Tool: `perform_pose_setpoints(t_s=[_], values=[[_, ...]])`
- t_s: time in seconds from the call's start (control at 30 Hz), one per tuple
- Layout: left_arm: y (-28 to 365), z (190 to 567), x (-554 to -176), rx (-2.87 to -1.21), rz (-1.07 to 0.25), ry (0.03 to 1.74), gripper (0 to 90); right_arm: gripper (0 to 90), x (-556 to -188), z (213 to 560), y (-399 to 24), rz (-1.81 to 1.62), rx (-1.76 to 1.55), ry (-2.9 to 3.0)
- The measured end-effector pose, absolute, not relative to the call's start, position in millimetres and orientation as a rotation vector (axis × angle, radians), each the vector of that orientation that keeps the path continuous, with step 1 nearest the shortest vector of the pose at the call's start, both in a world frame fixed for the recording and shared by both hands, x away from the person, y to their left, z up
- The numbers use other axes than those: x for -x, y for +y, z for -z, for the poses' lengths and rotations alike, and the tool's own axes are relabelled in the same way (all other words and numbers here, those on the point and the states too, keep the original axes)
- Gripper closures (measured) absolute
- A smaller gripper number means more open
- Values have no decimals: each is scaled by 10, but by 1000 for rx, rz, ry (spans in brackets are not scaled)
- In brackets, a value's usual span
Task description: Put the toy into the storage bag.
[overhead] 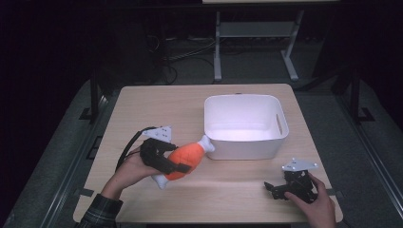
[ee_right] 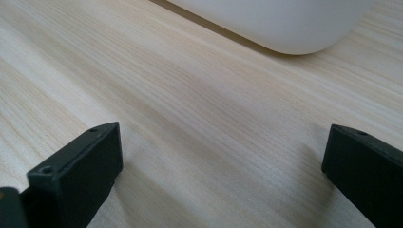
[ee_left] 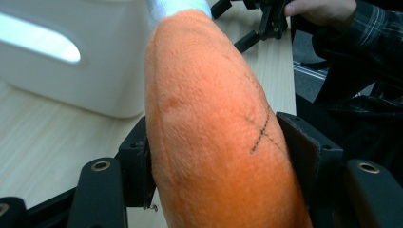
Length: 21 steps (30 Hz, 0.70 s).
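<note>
An orange plush toy with white ends, shaped like a drumstick, is lifted off the table at the left of centre. My left gripper is shut on its orange body, and in the left gripper view the toy bulges between the two black pads. A white bin stands just right of the toy's white tip. My right gripper rests low near the table's front right corner with its jaws wide apart and nothing between them, seen over bare wood in the right gripper view.
The light wooden table has bare room at the back left and along the front. The bin's rounded corner lies just ahead of the right gripper. Beyond the table are a dark floor and a grey metal stand.
</note>
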<state>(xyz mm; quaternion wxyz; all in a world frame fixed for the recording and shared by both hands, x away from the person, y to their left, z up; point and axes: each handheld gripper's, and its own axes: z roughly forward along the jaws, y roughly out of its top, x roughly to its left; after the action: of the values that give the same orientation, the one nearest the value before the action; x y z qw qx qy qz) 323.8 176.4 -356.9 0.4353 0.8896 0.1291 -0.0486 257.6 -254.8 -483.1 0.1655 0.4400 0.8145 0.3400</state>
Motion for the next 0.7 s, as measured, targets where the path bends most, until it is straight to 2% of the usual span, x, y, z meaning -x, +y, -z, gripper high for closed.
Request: perform_pose_setpoints(t_s=[0.7], values=[[1519,3181,-3477,-2201,114,252,358,0,-2576,4831,-2548,-969,-1253,2320]])
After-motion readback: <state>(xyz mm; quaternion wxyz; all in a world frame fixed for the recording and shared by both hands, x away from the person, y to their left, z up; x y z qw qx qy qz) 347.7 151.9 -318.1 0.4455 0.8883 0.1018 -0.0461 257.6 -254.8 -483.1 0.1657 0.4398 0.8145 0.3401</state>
